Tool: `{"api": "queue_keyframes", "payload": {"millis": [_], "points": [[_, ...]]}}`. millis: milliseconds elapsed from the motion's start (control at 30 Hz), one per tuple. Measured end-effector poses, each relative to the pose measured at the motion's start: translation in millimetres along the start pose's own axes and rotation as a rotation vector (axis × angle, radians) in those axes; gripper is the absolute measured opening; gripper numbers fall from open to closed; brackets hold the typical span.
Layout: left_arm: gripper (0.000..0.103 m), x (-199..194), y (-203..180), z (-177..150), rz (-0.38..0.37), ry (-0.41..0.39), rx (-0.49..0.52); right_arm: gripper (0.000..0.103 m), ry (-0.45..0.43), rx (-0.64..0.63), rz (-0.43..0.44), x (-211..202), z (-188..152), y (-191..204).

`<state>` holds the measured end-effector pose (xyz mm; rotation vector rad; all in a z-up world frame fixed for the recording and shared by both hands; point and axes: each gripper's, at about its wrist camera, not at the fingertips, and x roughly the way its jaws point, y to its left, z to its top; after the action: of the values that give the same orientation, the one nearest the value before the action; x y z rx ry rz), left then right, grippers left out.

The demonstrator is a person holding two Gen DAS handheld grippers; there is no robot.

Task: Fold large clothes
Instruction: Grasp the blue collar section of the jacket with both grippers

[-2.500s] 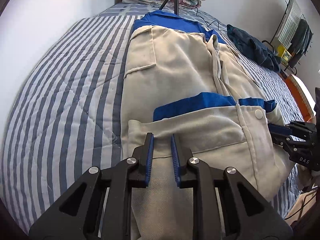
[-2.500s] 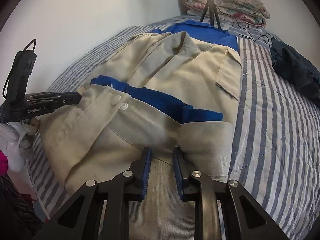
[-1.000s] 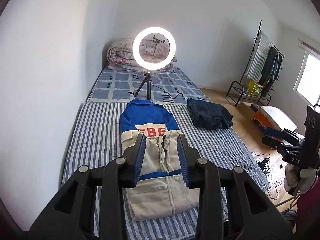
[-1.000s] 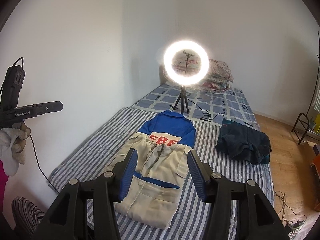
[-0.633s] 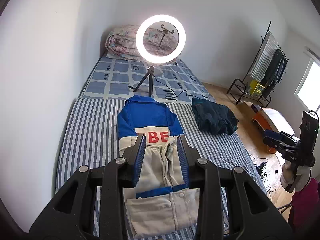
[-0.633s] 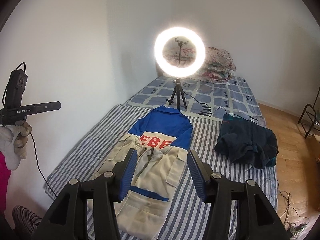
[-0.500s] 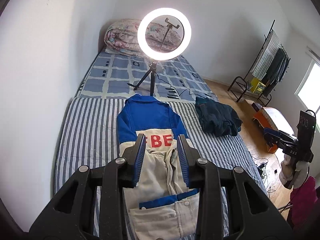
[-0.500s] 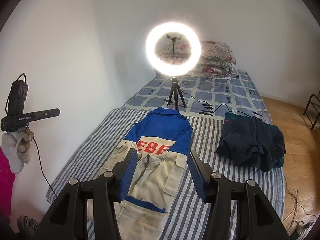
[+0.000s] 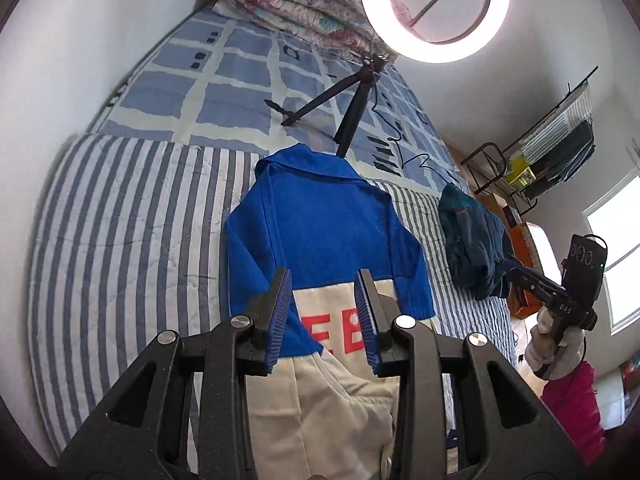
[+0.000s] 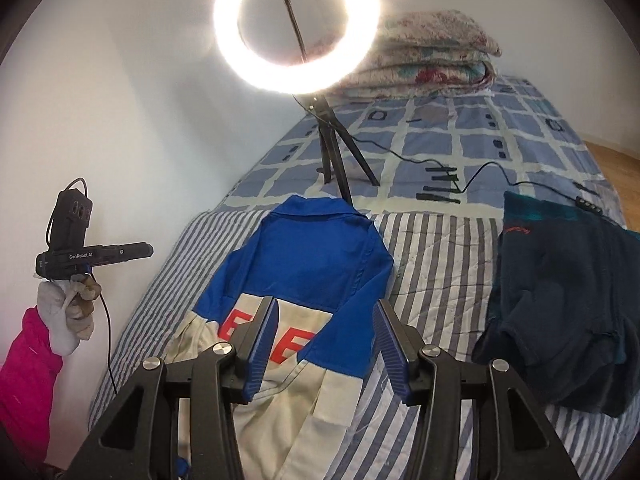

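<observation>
A large work coat (image 9: 320, 232), blue at the shoulders and cream below with red letters, lies flat along the striped bed cover (image 9: 120, 240), collar towards the bed's head. My left gripper (image 9: 324, 272) hovers above the coat's chest, jaws opening, with nothing between them. In the right wrist view the coat (image 10: 312, 252) lies under my right gripper (image 10: 326, 302), which stands open and empty above the red letters. Each view shows the other gripper off to the side: the right gripper (image 9: 516, 270) over the bed's edge, the left gripper (image 10: 146, 248) near the wall.
A lit ring light (image 10: 296, 24) on a small tripod (image 10: 336, 160) stands just beyond the collar, its cable (image 10: 480, 172) trailing right. A dark blue-green clothes pile (image 10: 560, 300) lies right of the coat. A folded quilt (image 10: 432, 48) sits at the bed's head. A clothes rack (image 9: 552, 152) stands by the window.
Both grippers let go of the coat's lower part, drew far back, then swept forward and down over its blue shoulders. The ring light now looms close overhead.
</observation>
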<state>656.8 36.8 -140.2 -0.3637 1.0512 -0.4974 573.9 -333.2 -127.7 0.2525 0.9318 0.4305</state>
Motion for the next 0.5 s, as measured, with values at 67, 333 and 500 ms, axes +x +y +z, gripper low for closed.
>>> {"api": "queue_keyframes", "payload": {"millis": [67, 333, 500], "points": [[0.044, 25.6, 18.2, 8.7, -0.008, 0.020, -0.032, 0.052, 0.023, 0.022, 0.026, 24.3, 0.3, -14.5], [0.044, 95.4, 61.5, 24.2, -0.014, 0.086, -0.084, 0.052, 0.075, 0.104, 0.057, 88.7, -0.9, -61.5], [0.044, 121.9, 82.3, 30.3, -0.007, 0.104, -0.110, 0.052, 0.087, 0.150, 0.069, 113.6, -0.3, -83.2]]}}
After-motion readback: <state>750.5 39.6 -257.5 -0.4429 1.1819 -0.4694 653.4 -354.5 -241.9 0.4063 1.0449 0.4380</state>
